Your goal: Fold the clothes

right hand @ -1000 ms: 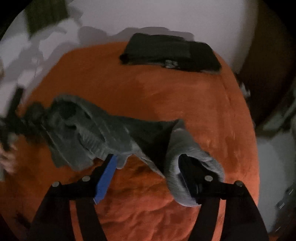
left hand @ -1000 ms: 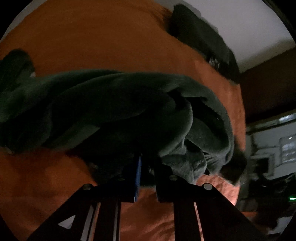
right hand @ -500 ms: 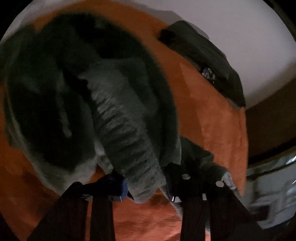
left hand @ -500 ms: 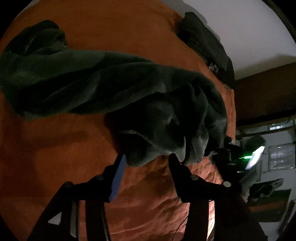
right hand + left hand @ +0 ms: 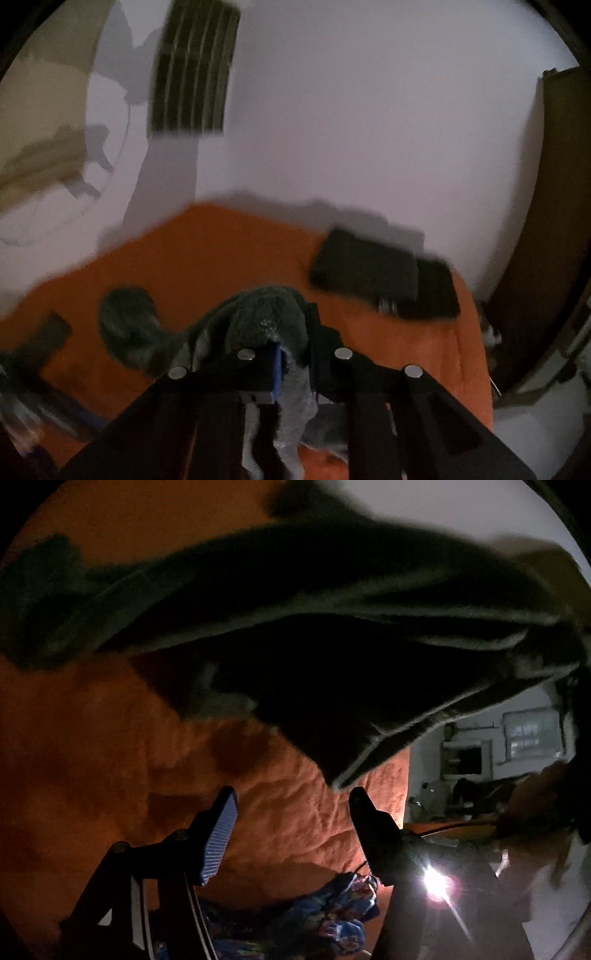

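Left wrist view shows the left gripper (image 5: 291,805) with its fingers spread wide and nothing between them, just below the hanging edge of the grey sweater (image 5: 332,635), which is lifted over the orange blanket (image 5: 110,757). Right wrist view shows the right gripper (image 5: 295,354) clamped on a bunch of that sweater (image 5: 266,317); folded dark clothes (image 5: 384,275) lie near the wall (image 5: 369,110).

We record the fleece garment (image 5: 332,602) as dark grey-green, paler grey at its hem. The bed cover (image 5: 110,757) is plain orange. A crumpled cloth (image 5: 332,915) shows a blue floral print. One finger pad (image 5: 219,840) is blue with fine ribbing. The folded stack (image 5: 384,277) is near-black; the wall (image 5: 369,110) is white.
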### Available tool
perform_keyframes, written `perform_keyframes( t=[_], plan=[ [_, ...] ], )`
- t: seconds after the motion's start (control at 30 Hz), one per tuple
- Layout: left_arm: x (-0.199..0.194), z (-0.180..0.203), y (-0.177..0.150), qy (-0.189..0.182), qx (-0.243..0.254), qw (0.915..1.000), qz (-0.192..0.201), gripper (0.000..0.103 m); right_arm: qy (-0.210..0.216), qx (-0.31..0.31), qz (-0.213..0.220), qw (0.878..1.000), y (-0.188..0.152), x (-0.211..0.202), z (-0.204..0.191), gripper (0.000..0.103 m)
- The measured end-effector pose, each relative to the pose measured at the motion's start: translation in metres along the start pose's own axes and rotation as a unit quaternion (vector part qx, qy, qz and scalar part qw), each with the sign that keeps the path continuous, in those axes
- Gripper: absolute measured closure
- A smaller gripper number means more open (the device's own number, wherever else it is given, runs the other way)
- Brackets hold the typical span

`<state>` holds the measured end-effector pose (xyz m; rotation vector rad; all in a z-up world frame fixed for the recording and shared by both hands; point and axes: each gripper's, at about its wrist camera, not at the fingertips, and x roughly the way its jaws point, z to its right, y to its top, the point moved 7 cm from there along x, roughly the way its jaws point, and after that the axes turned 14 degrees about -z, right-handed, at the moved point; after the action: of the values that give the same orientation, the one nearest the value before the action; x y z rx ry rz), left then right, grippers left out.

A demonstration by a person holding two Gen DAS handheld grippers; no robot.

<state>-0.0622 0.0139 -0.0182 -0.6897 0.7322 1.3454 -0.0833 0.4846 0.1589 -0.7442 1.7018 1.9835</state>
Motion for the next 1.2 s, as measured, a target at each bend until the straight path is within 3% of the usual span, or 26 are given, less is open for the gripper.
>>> perform_keyframes(
  t=[0.23, 0.37, 0.53, 0.6, 0.8, 0.97, 1.13, 1.2],
  plan=[
    [-0.075, 0.071, -0.032, 0.013, 0.079, 0.9911, 0.106, 0.035, 0.038, 0.015, 0.125, 0.991, 0.076, -0.128, -0.009, 0.094],
    [-0.086, 0.108, -0.052, 0.029, 0.138, 0.9804, 0.138, 0.028, 0.058, 0.010, 0.150, 0.987, 0.087, -0.158, -0.015, 0.094],
    [-0.056, 0.137, -0.063, 0.033, 0.183, 0.9785, 0.090, 0.028, 0.080, 0.004, 0.108, 0.991, 0.074, -0.146, -0.027, 0.094],
    [-0.052, 0.138, -0.060, 0.036, 0.179, 0.9795, 0.085, 0.028, 0.089, -0.005, 0.086, 0.992, 0.064, -0.132, -0.032, 0.094],
    [-0.067, 0.139, -0.053, 0.038, 0.178, 0.9763, 0.118, 0.028, 0.121, -0.010, 0.022, 0.992, 0.042, -0.106, -0.043, 0.094],
    [-0.065, 0.151, -0.057, 0.029, 0.203, 0.9714, 0.120, 0.028, 0.148, -0.004, -0.014, 0.989, 0.033, -0.090, -0.047, 0.094],
    [-0.061, 0.169, -0.063, 0.041, 0.236, 0.9613, 0.137, 0.028, 0.209, -0.022, -0.057, 0.976, 0.025, -0.083, -0.080, 0.094],
    [-0.055, 0.176, -0.065, 0.043, 0.250, 0.9580, 0.134, 0.028, 0.212, -0.045, -0.065, 0.974, 0.020, -0.081, -0.094, 0.094]
  ],
)
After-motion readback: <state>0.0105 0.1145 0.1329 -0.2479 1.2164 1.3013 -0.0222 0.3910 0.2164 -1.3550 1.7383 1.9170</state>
